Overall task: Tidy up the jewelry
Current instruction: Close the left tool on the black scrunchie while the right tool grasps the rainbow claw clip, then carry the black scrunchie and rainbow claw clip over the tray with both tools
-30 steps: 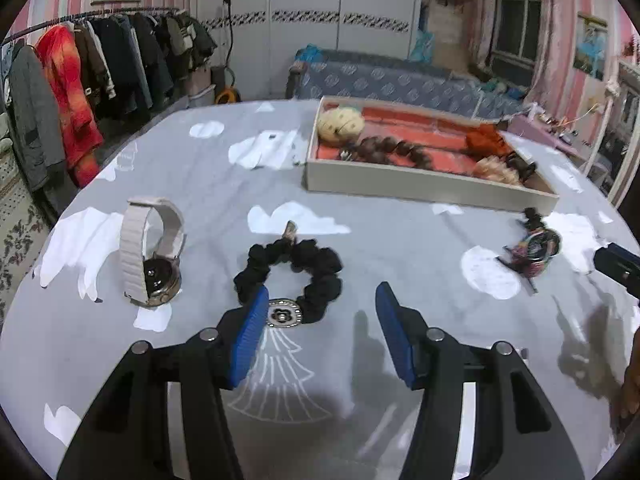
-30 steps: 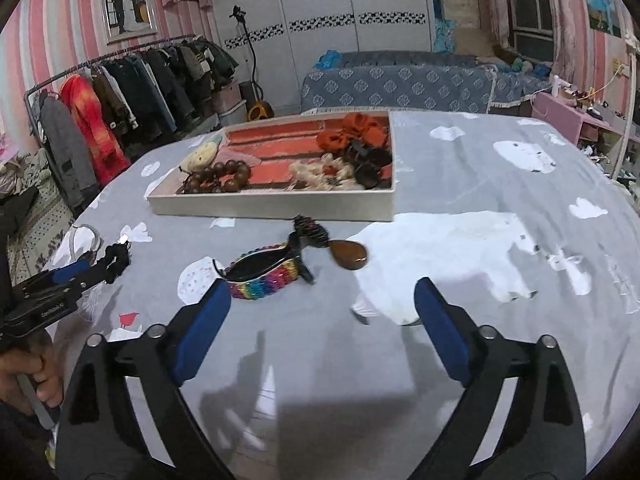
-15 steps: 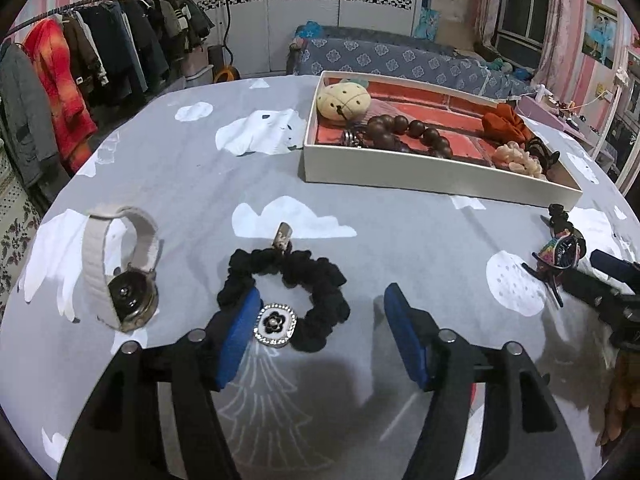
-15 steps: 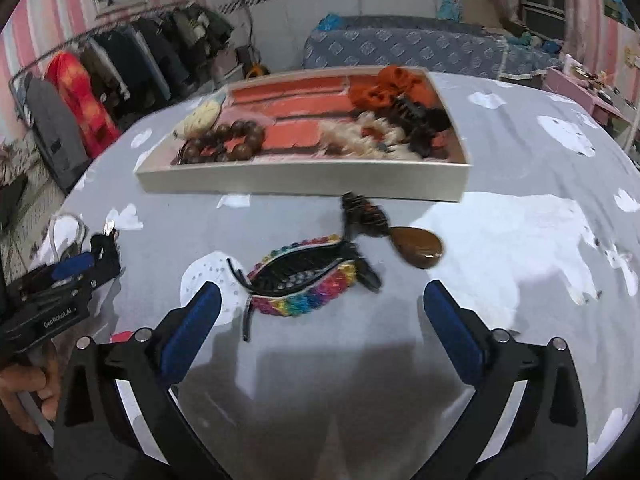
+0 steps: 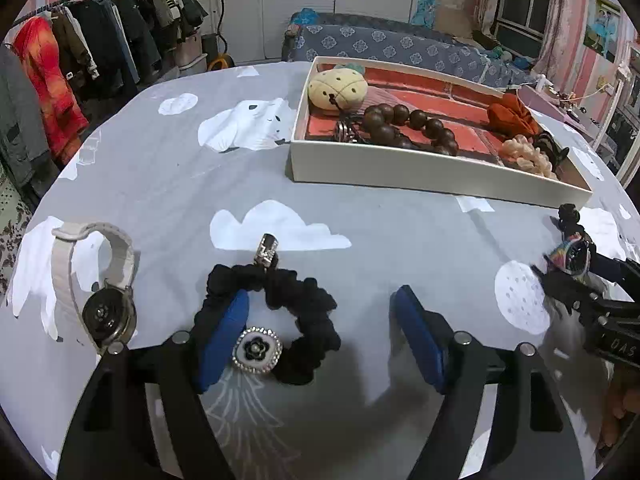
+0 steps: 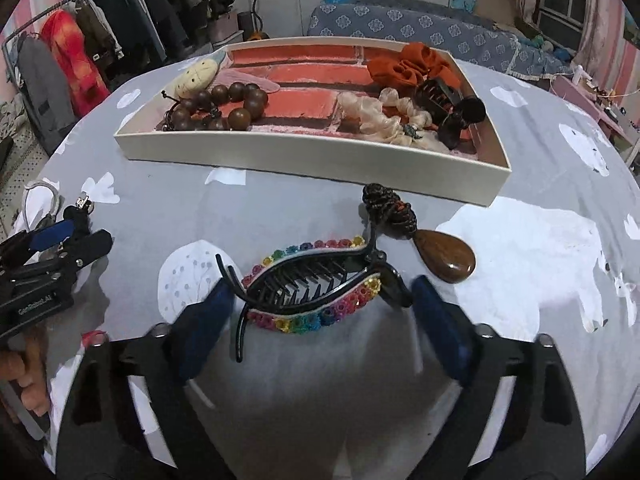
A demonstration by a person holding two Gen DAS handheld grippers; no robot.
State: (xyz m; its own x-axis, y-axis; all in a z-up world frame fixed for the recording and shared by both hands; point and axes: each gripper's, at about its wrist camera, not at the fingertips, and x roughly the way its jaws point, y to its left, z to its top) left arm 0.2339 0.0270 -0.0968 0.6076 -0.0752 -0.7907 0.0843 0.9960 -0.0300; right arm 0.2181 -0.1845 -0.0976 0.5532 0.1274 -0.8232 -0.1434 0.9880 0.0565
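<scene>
A black scrunchie [image 5: 288, 300] with a flower brooch lies on the grey cloth, partly between the open jaws of my left gripper [image 5: 320, 332]; the left blue pad [image 5: 224, 332] sits inside its ring. A white-strapped watch [image 5: 100, 280] lies to the left. My right gripper [image 6: 320, 320] is open around a rainbow-beaded black hair claw [image 6: 312, 288]; a brown teardrop pendant on a braided cord [image 6: 444, 256] lies beside it. A cream tray [image 6: 304, 156] with a red lining holds wooden beads, scrunchies and clips.
The tray [image 5: 420, 172] stands at the far side of the round table. A clothes rack [image 5: 80, 64] is at the left and a blue sofa [image 5: 380, 44] behind. The right gripper [image 5: 592, 300] shows at the right edge of the left wrist view.
Both grippers have moved forward and down. The left one now straddles part of the scrunchie; the right one now brackets the hair claw. Both stay open.
</scene>
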